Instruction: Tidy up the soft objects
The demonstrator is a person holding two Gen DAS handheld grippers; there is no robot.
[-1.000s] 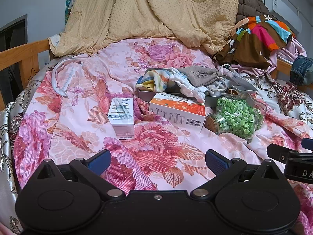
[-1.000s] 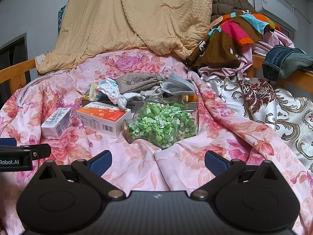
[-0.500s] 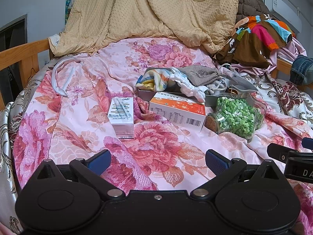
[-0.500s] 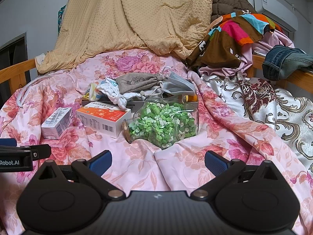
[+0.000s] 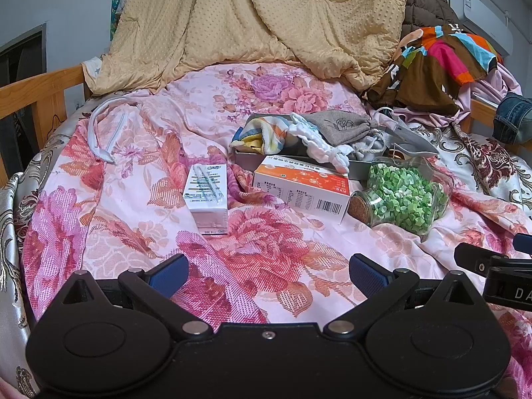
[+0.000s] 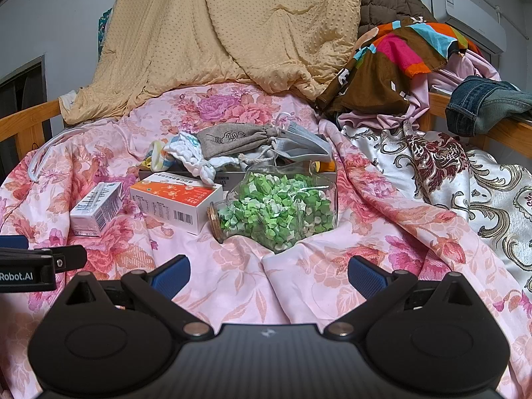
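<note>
A grey box (image 5: 252,159) on the floral bed holds soft things: a striped cloth (image 5: 262,134), a white knitted piece (image 5: 319,143), a grey drawstring pouch (image 5: 339,126) (image 6: 239,139) and a grey face mask (image 6: 302,139). In front lie an orange-and-white carton (image 5: 299,189) (image 6: 176,199), a small white carton (image 5: 207,196) (image 6: 96,207) and a glass jar of green paper stars (image 5: 405,196) (image 6: 279,206). My left gripper (image 5: 267,274) is open and empty, low over the quilt. My right gripper (image 6: 269,274) is open and empty, short of the jar.
A beige blanket (image 5: 252,20) hangs at the back. Colourful clothes (image 6: 405,56) and jeans (image 6: 482,106) pile at the right on a wooden rail. A white cord (image 5: 106,133) lies at the left. A wooden bed frame (image 5: 33,96) borders the left side.
</note>
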